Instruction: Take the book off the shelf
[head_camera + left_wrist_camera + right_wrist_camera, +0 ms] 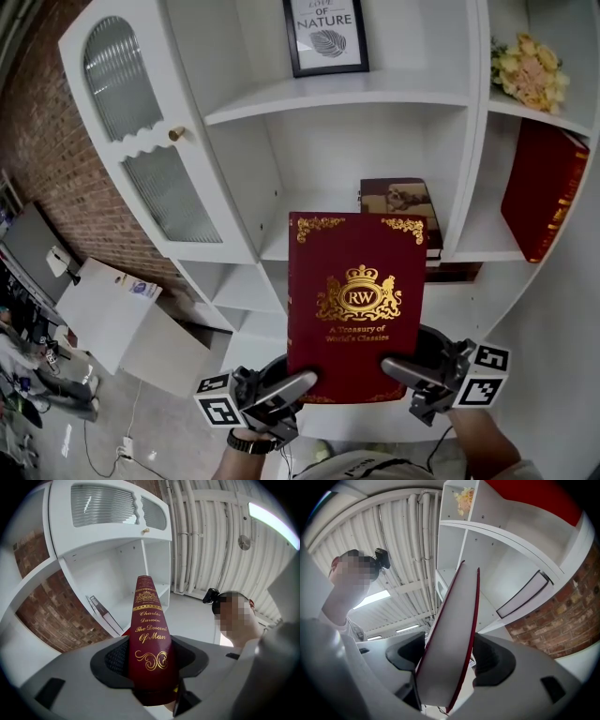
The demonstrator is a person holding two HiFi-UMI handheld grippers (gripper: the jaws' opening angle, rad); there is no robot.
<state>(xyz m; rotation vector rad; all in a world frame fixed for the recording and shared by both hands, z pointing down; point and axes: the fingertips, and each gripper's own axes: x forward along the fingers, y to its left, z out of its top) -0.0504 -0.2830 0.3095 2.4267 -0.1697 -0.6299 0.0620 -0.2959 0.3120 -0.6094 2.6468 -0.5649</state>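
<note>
A dark red book (356, 305) with a gold crest is held flat in front of the white shelf unit (375, 94), clear of the shelves. My left gripper (286, 389) is shut on its lower left corner, over the spine (149, 639). At the lower right corner my right gripper (412, 370) is shut on the page edge (447, 653). Both sets of pads press on the book's covers.
A brown book (398, 202) lies on the middle shelf behind the held one. A red book (544, 187) leans in the right compartment under yellow flowers (530, 70). A framed print (325, 33) stands on the top shelf. The cabinet door (141, 131) hangs open at left.
</note>
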